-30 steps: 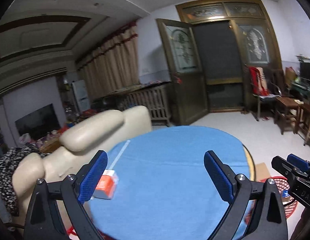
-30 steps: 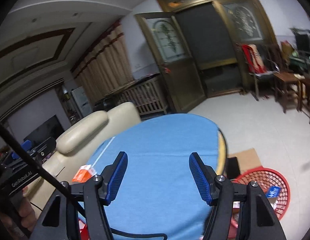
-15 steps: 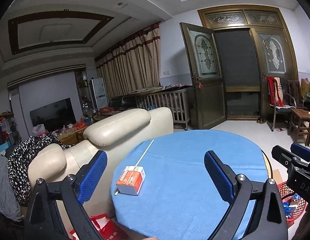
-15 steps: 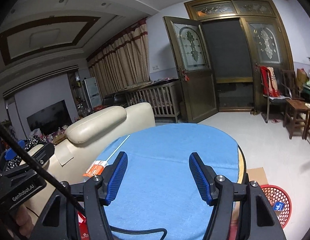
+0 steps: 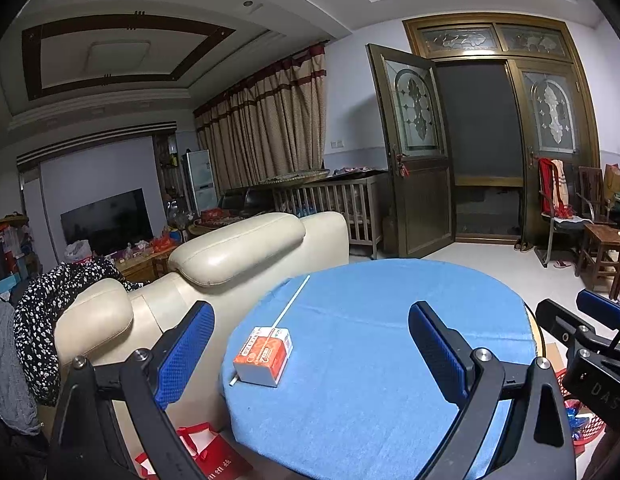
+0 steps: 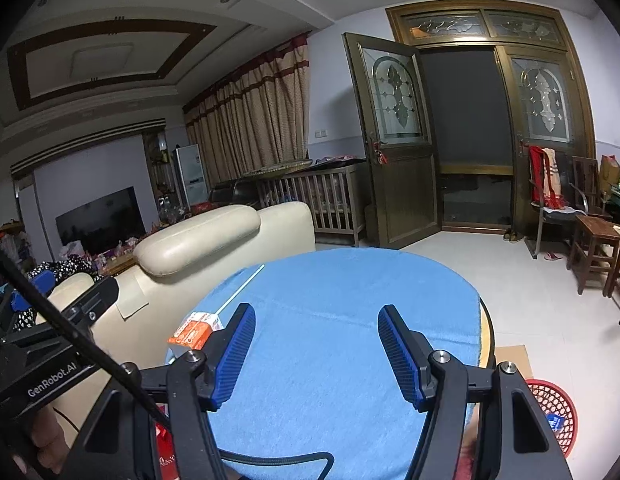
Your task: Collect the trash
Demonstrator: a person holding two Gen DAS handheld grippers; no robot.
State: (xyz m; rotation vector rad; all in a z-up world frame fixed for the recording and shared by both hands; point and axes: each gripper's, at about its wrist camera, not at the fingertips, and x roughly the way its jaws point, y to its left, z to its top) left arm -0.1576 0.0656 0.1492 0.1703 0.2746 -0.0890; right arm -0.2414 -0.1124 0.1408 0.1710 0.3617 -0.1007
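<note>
An orange and white carton (image 5: 264,356) lies on the left part of a round table with a blue cloth (image 5: 382,360). A thin white stick (image 5: 291,305) runs from the carton toward the table's far left edge. My left gripper (image 5: 310,344) is open, hovering over the near side of the table, the carton between its fingers but farther off. In the right wrist view the carton (image 6: 195,330) sits just left of the left finger of my open right gripper (image 6: 316,344), which holds nothing. The stick (image 6: 241,288) shows there too.
A cream leather sofa (image 5: 214,280) stands close against the table's left side. A red mesh basket (image 6: 555,408) with scraps sits on the floor at the right, next to cardboard (image 6: 512,356). A red bag (image 5: 198,452) lies below the table's left edge. Wooden chairs (image 5: 602,256) stand far right.
Both views have rolled level and swung across the room. The carton now sits nearer the middle of the left view; over the last half second little has shifted. Both grippers stayed open.
</note>
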